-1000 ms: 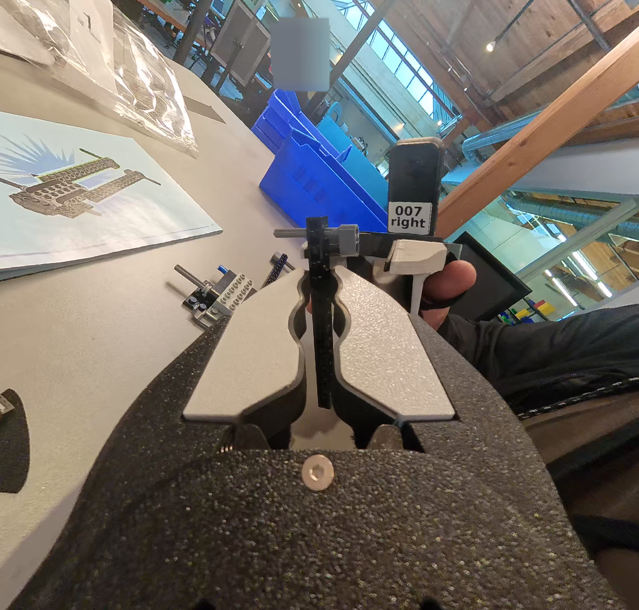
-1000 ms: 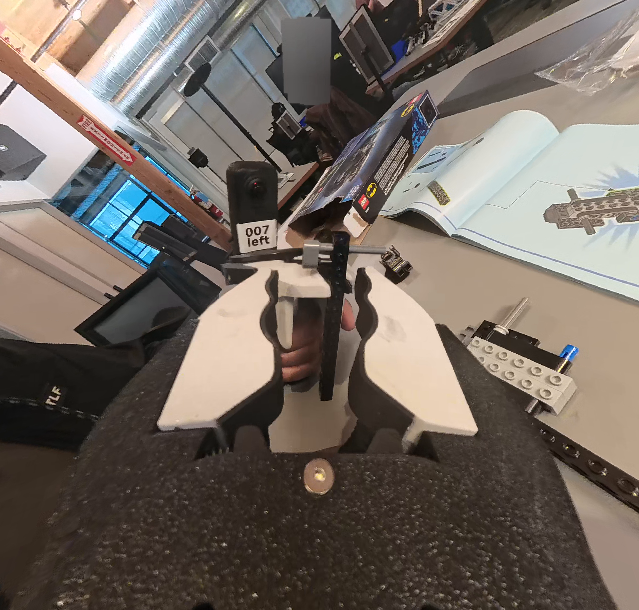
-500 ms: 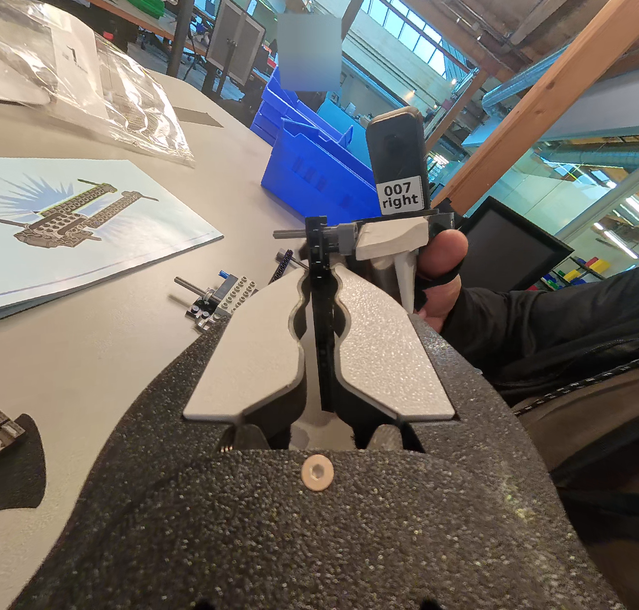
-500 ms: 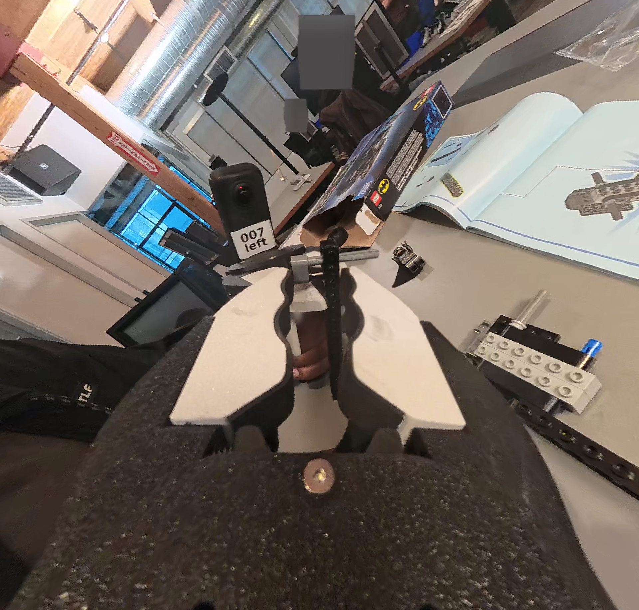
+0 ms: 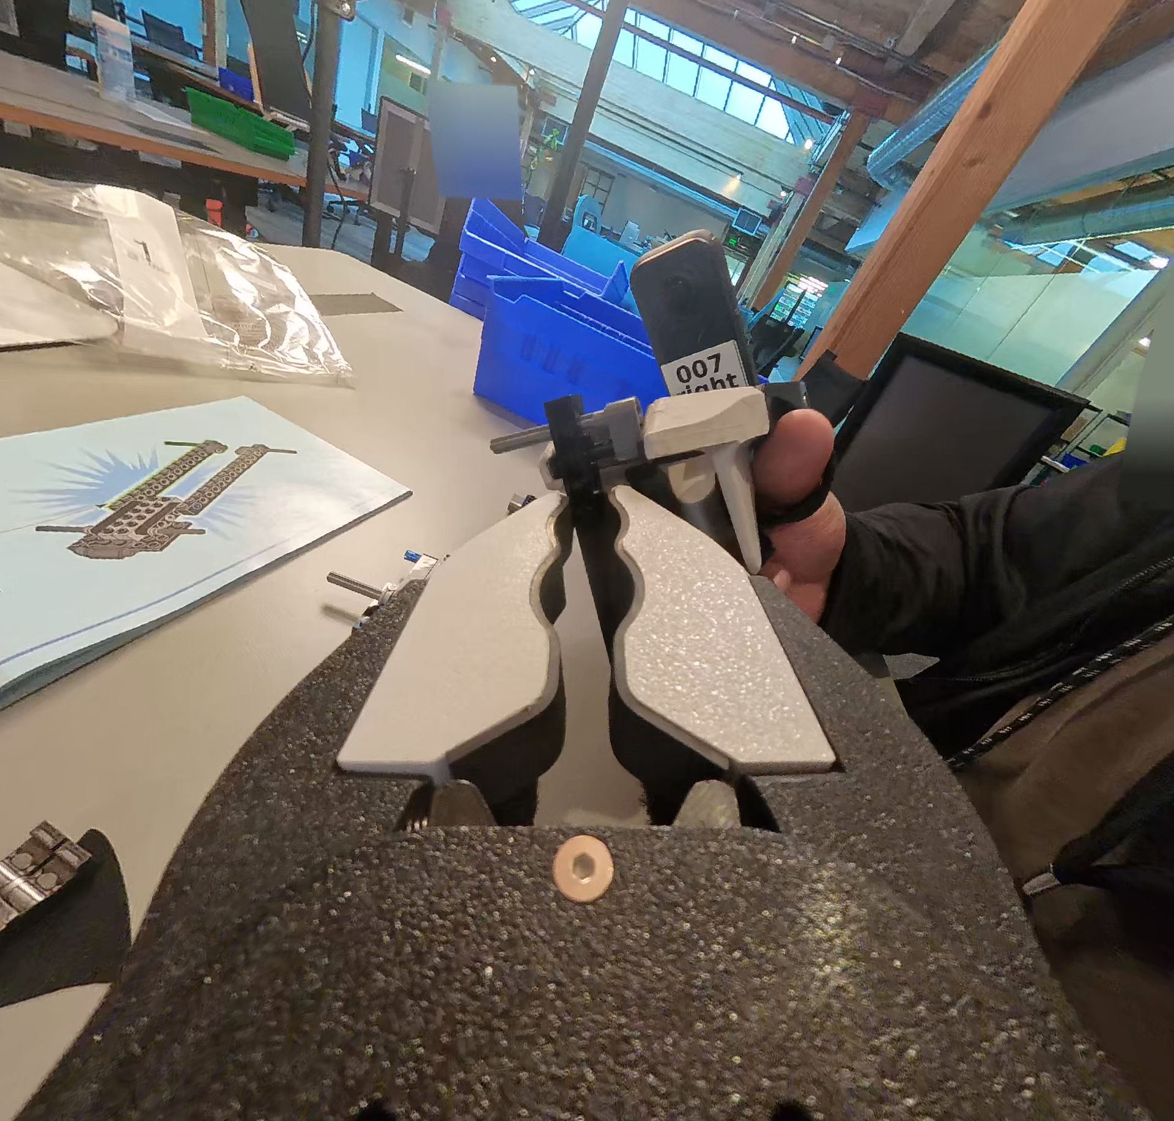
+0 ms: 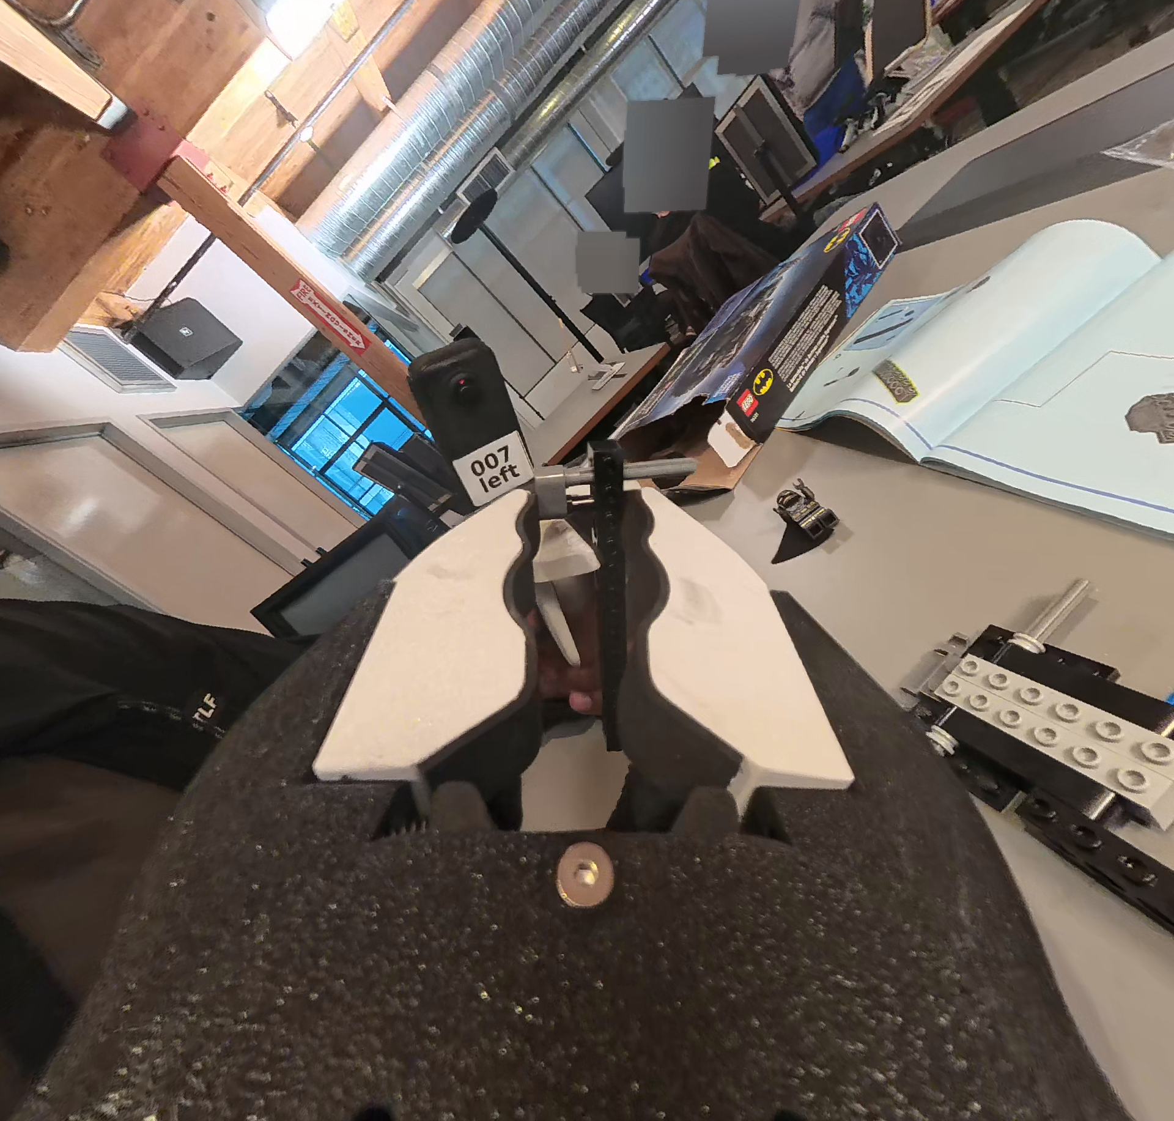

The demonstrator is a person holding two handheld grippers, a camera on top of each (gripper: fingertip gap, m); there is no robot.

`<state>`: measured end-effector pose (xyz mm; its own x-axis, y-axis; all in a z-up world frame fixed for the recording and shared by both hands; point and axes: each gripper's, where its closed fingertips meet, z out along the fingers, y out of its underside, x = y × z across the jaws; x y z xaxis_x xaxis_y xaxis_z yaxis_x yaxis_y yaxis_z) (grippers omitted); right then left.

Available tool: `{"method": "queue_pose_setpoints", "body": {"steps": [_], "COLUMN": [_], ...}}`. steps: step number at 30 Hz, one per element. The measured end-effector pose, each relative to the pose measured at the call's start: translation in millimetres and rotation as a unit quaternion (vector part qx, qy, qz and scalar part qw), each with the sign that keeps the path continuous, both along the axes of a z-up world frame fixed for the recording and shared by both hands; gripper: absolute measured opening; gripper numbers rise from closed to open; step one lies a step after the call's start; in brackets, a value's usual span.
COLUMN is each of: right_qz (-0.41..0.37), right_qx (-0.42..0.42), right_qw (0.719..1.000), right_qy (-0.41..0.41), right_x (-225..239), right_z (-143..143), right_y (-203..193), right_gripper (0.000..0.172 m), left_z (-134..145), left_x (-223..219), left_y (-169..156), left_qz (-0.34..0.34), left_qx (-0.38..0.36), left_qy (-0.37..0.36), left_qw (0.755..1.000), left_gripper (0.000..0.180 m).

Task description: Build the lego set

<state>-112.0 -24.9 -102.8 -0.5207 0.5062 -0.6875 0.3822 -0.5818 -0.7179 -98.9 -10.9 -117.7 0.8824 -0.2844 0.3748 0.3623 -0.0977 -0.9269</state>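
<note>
Beam (image 5: 591, 557) — slim black plastic, gripper-pinched (image 5: 587, 506)

Long black studded plastic beam (image 5: 587, 557), frame centre. Grey plastic axle (image 6: 661, 468) and grey connector block (image 6: 551, 487). Blue plastic bins (image 5: 559, 353), upper centre. Pale blue booklet (image 5: 159, 518), left. Plain grey bench (image 5: 190, 696). Light grey studded plate (image 6: 1048, 728), right.

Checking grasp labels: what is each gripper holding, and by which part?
Left gripper jaws clamp the long black holed beam along its lower length. Right gripper grips the grey connector-and-axle piece pushed through the beam's top.
</note>
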Motion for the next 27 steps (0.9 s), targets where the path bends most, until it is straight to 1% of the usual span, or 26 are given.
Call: {"method": "queue_pose_setpoints", "body": {"steps": [6,11,15,16,18,21,23,27], "right_qz": [0.017,0.032,0.049,0.046,0.034,0.021,0.006,-0.007], "right_qx": [-0.009,-0.02,-0.019,-0.013,0.01,0.059,0.091,0.13], "right_qw": [1.0,0.999,0.999,0.999,0.999,0.998,0.996,0.989], "right_qy": [0.013,0.016,0.007,0.006,-0.002,0.001,0.016,0.075], "right_x": [2.9,4.5,5.7,5.8,4.5,4.2,3.8,8.0], "right_z": [2.9,4.6,4.8,4.0,-1.5,-9.9,-10.5,1.6], "right_y": [-3.1,-4.4,-4.1,-3.3,-1.1,2.9,8.8,17.5], "right_gripper": [0.025,0.025,0.026,0.028,0.038,0.041,0.04,0.042], "left_z": [4.0,5.7,6.1,6.2,7.0,4.8,3.4,-1.4], "left_x": [2.5,3.4,2.2,0.7,-1.2,-3.1,-4.4,-5.8], "left_y": [-2.5,-3.7,-3.8,-3.8,-4.3,-4.4,-4.3,-2.5], "left_qz": [-0.002,0.005,0.006,0.009,0.012,0.018,0.021,0.022], "left_qx": [0.016,0.023,0.023,0.023,0.026,0.017,0.009,-0.013], "left_qy": [0.02,0.052,0.051,0.049,0.047,0.053,0.051,0.047], "left_qw": [1.0,0.998,0.998,0.998,0.998,0.998,0.998,0.999], "left_gripper": [0.01,0.01,0.009,0.009,0.008,0.008,0.008,0.008]}}
